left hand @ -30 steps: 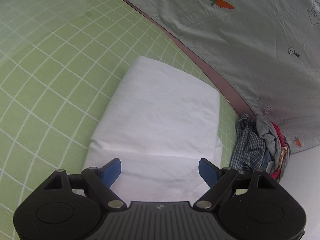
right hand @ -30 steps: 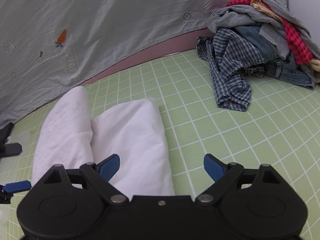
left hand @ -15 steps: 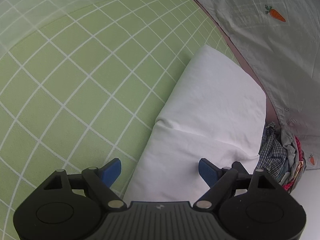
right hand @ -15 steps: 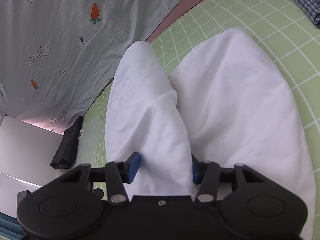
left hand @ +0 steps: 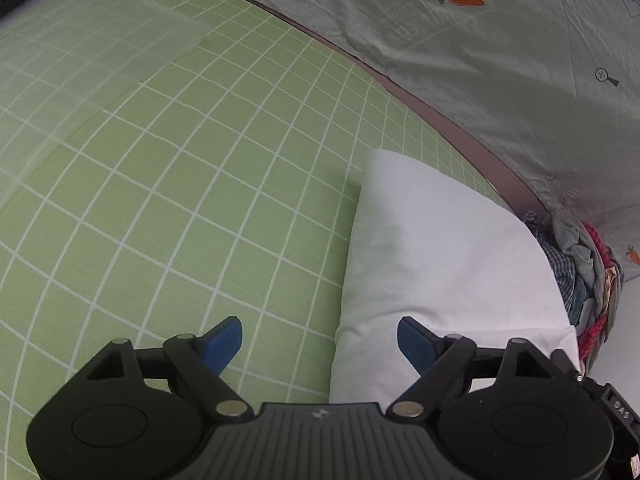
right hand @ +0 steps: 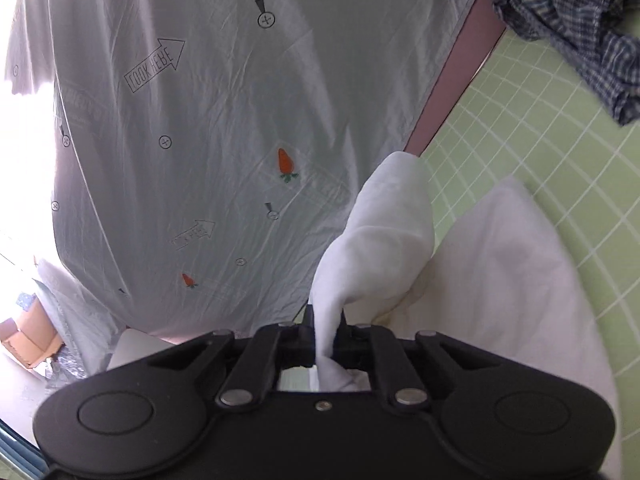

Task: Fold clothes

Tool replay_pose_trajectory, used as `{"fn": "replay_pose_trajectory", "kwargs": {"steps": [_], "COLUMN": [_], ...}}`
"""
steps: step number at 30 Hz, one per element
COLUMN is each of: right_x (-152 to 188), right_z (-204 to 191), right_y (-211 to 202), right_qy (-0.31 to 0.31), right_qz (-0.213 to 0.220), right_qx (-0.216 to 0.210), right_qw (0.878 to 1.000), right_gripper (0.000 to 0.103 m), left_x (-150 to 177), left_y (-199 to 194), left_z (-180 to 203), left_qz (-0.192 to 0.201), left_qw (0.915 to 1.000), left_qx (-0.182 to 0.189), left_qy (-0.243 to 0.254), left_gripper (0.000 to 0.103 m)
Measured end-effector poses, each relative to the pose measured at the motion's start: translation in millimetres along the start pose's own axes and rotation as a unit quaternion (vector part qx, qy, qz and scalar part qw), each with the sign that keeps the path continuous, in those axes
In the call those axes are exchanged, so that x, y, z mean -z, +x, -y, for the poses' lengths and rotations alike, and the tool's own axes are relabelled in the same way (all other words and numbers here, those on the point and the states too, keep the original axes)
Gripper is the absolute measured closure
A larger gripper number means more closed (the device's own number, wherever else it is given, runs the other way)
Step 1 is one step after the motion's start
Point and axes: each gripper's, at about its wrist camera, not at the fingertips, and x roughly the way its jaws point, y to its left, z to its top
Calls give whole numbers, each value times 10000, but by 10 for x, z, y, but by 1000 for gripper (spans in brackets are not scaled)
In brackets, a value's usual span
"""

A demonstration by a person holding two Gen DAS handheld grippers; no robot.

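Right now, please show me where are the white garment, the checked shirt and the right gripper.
white garment (right hand: 384, 236): right wrist view, on the lifted fold.
checked shirt (right hand: 592, 36): right wrist view, on its crumpled blue fabric.
right gripper (right hand: 326, 326): right wrist view, between fingertips shut on the cloth.

The folded garment (left hand: 448, 264) lies on the checked sheet (left hand: 180, 184), just before the hanging curtain (left hand: 500, 60). The heap of clothes (left hand: 584, 264) sits behind it to the right, against that curtain. A cardboard box (right hand: 28, 340) stands far left, beyond the curtain
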Motion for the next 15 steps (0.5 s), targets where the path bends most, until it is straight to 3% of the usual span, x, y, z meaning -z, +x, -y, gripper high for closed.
{"fn": "replay_pose_trajectory", "kwargs": {"steps": [1, 4, 5, 12, 15], "right_x": [4, 91, 123, 219, 191], "right_z": [47, 338, 421, 348, 449], "right_y": [-15, 117, 152, 227, 322], "right_qy": [-374, -452, -466, -862, -708], "right_qz": [-93, -645, -783, -685, -851], "right_qx": [575, 1715, 2033, 2530, 2346], "right_qw": [9976, 9820, 9749, 9612, 9658], "right_gripper": [96, 83, 73, 24, 23], "left_x": [10, 30, 32, 6, -10], "left_y": [47, 142, 151, 212, 259], "left_z": [23, 85, 103, 218, 298], "left_qz": [-91, -264, -268, -270, -268], "left_qw": [9999, 9995, 9993, 9985, 9975], "left_qx": [-2, -25, -42, -147, -147], "left_qy": [45, 188, 240, 460, 629], "left_gripper": [18, 18, 18, 12, 11]}}
